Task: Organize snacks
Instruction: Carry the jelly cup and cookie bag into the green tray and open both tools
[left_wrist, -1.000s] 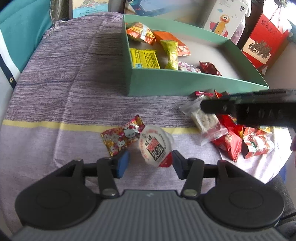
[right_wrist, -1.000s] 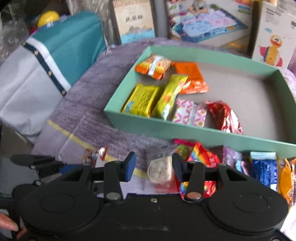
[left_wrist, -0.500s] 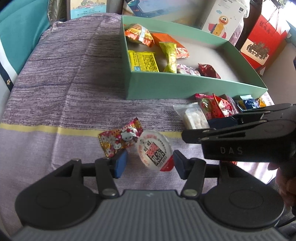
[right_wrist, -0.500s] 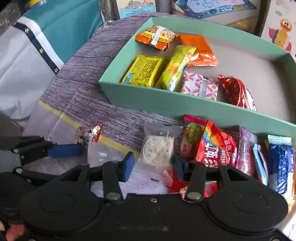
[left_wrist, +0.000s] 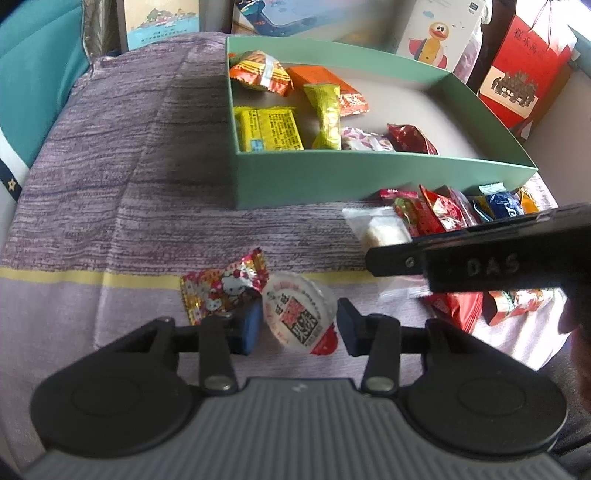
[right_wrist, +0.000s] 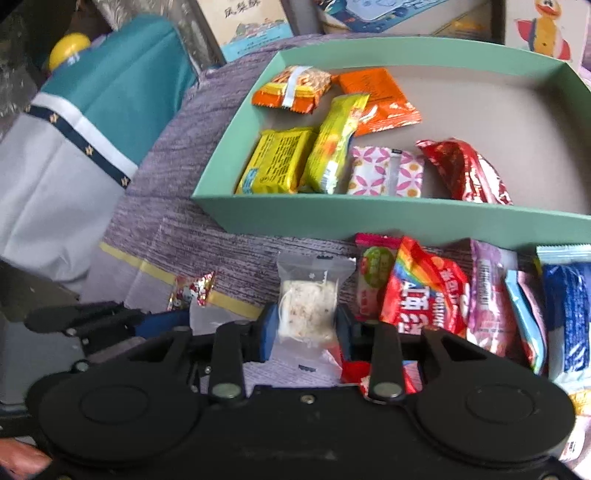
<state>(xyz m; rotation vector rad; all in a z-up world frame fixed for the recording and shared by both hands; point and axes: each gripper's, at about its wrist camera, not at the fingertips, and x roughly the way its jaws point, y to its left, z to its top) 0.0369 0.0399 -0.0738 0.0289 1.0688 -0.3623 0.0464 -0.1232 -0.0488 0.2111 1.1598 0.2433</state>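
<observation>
A green box (left_wrist: 332, 177) on the purple cloth holds several snack packets; it also shows in the right wrist view (right_wrist: 369, 218). My left gripper (left_wrist: 297, 326) straddles a round jelly cup (left_wrist: 299, 314), its left pad touching, its right pad a little apart. A Hello Kitty candy (left_wrist: 221, 291) lies just left of it. My right gripper (right_wrist: 304, 326) has closed its pads against a clear bag with a white rice cake (right_wrist: 308, 302). That gripper's side (left_wrist: 480, 254) crosses the left wrist view.
Loose snacks lie in a row before the box: a rainbow red packet (right_wrist: 424, 291), a pink packet (right_wrist: 491, 295), a blue packet (right_wrist: 565, 310). A teal and grey chair cover (right_wrist: 74, 155) is at the left. Boxes and books stand behind.
My right gripper moved forward and closed on the rice-cake bag. My left gripper narrowed around the jelly cup.
</observation>
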